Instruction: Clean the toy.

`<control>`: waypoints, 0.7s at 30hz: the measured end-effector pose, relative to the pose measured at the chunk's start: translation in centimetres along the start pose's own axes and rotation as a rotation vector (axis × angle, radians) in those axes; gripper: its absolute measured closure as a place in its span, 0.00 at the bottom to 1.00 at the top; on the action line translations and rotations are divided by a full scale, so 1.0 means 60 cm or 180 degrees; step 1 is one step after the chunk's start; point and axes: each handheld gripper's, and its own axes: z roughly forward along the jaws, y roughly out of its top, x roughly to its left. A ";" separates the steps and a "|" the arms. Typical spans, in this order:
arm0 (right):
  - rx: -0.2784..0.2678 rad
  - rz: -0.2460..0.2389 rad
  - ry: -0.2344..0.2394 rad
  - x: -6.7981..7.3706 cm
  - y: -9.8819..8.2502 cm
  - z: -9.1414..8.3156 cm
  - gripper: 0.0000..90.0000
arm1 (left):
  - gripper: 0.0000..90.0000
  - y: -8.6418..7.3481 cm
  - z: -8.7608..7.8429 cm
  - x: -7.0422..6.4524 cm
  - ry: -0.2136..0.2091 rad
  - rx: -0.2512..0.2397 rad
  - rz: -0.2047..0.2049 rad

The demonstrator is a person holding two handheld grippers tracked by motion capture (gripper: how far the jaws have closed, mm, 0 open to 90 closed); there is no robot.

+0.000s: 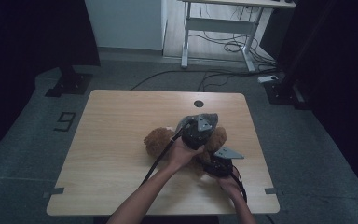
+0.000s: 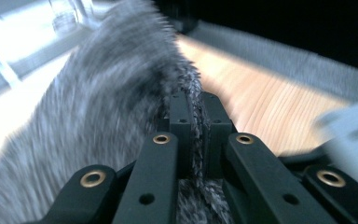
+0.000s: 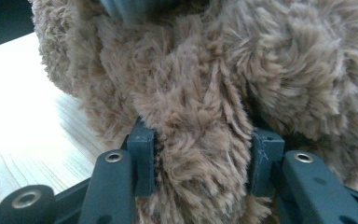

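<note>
A brown plush toy [image 1: 158, 141] lies on the wooden table [image 1: 116, 126], right of its middle. My left gripper [image 1: 198, 132] hovers over the toy, shut on a piece of grey furry fabric [image 1: 206, 116]. In the left gripper view the jaws [image 2: 196, 109] pinch the edge of this grey fabric [image 2: 107, 98], which is blurred. My right gripper [image 1: 218, 164] sits at the toy's near right side. In the right gripper view its pads [image 3: 203, 140] squeeze a thick brown plush limb [image 3: 200, 102], with the toy's body [image 3: 298, 60] behind it.
A round cable hole [image 1: 198, 103] sits near the table's far edge. Beyond the table stand a white desk frame [image 1: 223, 25] with cables on the floor, and black stand bases at the left [image 1: 70, 83] and right [image 1: 282, 91]. The table's left half is bare wood.
</note>
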 end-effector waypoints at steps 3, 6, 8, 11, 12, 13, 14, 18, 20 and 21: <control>0.0012 -0.0015 0.0005 0.000 0.000 0.002 0.60 | 0.95 -0.023 0.013 0.017 0.0077 0.0086 -0.0024; 0.0015 -0.0034 -0.0004 0.002 0.001 0.003 0.60 | 0.95 -0.025 0.002 0.021 0.0252 0.0126 0.0039; 0.0028 -0.0039 0.0003 0.003 0.001 0.002 0.60 | 0.95 -0.028 -0.008 0.025 0.0397 0.0175 0.0111; 0.0043 -0.0040 0.0003 0.003 0.001 0.001 0.60 | 0.95 -0.040 -0.026 0.040 0.0531 0.0237 0.0107; 0.0037 -0.0032 0.0003 0.003 0.001 0.002 0.60 | 0.95 -0.047 -0.032 0.047 0.0561 0.0243 0.0091; 0.0036 -0.0029 0.0004 0.002 0.001 0.002 0.60 | 0.95 -0.053 -0.039 0.054 0.0569 0.0234 0.0053; 0.0035 -0.0026 0.0005 0.002 0.001 0.002 0.60 | 0.95 -0.060 -0.046 0.061 0.0549 0.0200 -0.0002; 0.0045 -0.0039 -0.0001 0.003 0.002 0.003 0.60 | 0.95 -0.072 -0.073 0.073 0.0493 0.0098 -0.0101; 0.0046 -0.0039 -0.0006 0.004 0.002 0.003 0.60 | 0.95 -0.073 -0.079 0.073 0.0447 0.0056 -0.0147; 0.0048 -0.0039 -0.0008 0.004 0.002 0.003 0.60 | 0.95 -0.072 -0.081 0.072 0.0410 0.0020 -0.0175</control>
